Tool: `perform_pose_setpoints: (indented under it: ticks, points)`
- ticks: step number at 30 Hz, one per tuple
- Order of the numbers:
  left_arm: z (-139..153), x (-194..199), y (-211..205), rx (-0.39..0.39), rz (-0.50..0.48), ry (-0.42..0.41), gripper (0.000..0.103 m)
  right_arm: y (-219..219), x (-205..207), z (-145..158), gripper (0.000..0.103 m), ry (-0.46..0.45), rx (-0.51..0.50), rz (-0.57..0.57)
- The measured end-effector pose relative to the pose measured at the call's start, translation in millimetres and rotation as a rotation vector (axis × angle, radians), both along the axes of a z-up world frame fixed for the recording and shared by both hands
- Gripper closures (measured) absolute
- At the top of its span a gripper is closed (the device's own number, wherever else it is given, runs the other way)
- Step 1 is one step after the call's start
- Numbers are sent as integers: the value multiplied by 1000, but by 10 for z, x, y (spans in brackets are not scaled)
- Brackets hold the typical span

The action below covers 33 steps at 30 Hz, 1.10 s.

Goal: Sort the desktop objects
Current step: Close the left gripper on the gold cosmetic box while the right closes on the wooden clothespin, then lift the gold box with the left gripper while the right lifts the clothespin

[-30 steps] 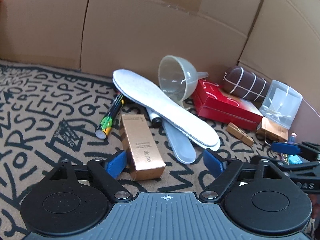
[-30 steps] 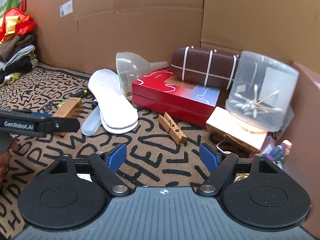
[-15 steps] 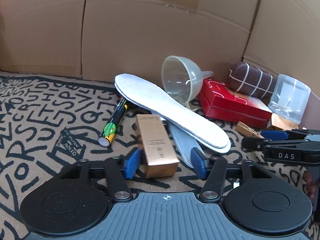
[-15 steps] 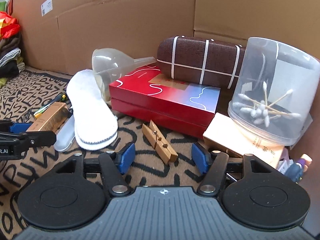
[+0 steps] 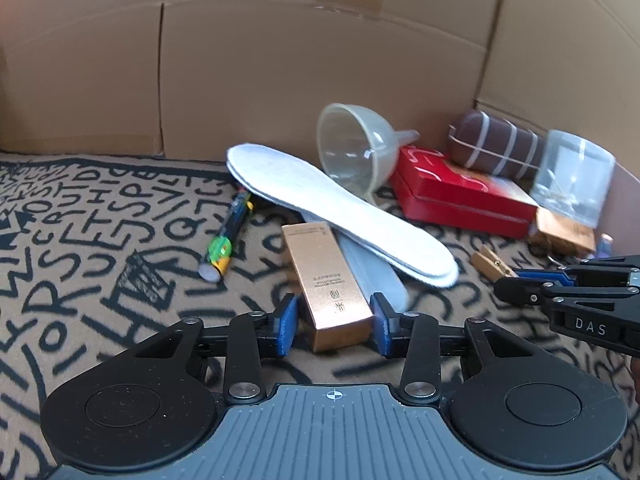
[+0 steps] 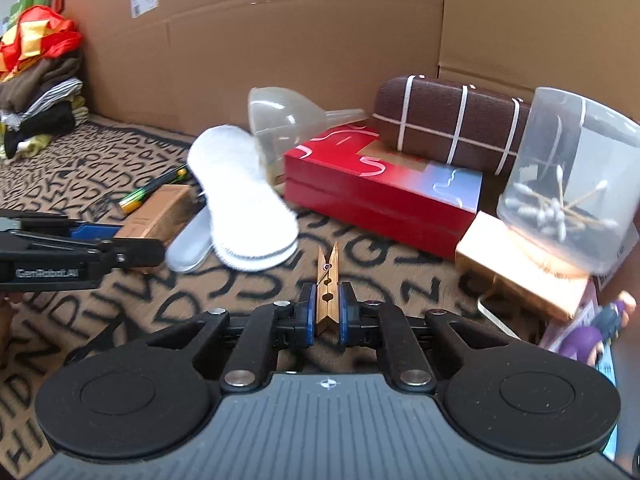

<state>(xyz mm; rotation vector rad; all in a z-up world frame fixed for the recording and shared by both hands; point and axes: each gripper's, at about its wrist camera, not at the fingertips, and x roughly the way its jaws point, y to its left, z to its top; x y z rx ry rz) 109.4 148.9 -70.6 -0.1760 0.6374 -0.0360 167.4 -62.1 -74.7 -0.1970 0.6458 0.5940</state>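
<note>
My left gripper (image 5: pixel 333 322) is shut on a gold carton (image 5: pixel 326 282) that lies on the lettered mat; its blue pads touch both sides of the carton's near end. My right gripper (image 6: pixel 325 316) is shut on a wooden clothespin (image 6: pixel 328 286) standing on edge between its pads. The clothespin also shows in the left wrist view (image 5: pixel 491 263), with the right gripper (image 5: pixel 520 282) around it. The gold carton (image 6: pixel 158 210) and the left gripper (image 6: pixel 120 242) show at the left of the right wrist view.
A white insole (image 5: pixel 340 208), clear funnel (image 5: pixel 356 148), marker (image 5: pixel 226 246), red box (image 6: pixel 380 190), brown case (image 6: pixel 452 130), cotton swab tub (image 6: pixel 568 188) and a second gold box (image 6: pixel 516 266) lie against the cardboard walls (image 5: pixel 280 72). Folded clothes (image 6: pixel 36 96) lie far left.
Both grippers closed: the left onto the gold carton, the right onto the clothespin after moving forward over it.
</note>
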Motion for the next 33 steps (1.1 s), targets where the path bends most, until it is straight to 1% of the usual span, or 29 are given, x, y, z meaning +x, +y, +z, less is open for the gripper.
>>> perform_pose_setpoints:
  ticks: [2, 4, 13, 17, 18, 19, 21, 24, 28, 33]
  points:
    - [13, -83, -27, -29, -16, 15, 67, -65, -103, 16, 90, 12, 9, 1]
    - [28, -177, -63, -41, -28, 30, 67, -126, -207, 29, 90, 24, 18, -6]
    - [75, -694, -328, 1, -108, 65, 69, -441, -807, 45, 90, 44, 42, -8]
    - [94, -866, -410, 4, -117, 76, 68, -568, -1007, 48, 89, 52, 56, -13]
    - [94, -880, -424, 6, -110, 79, 62, -588, -1037, 46, 89, 53, 62, -16]
    - [91, -877, -434, 5, -104, 84, 51, -599, -1058, 43, 89, 51, 65, -19]
    - [94, -860, -458, 6, -98, 85, 49, -601, -1073, 43, 89, 48, 68, -25]
    - [112, -820, -496, 12, -89, 87, 42, -599, -1076, 40, 89, 46, 74, -33]
    - [104, -766, -506, 27, -62, 85, 35, -598, -1066, 32, 89, 43, 76, -33]
    - [92, -666, -506, 18, -47, 85, 36, -586, -1027, 22, 89, 44, 82, -38]
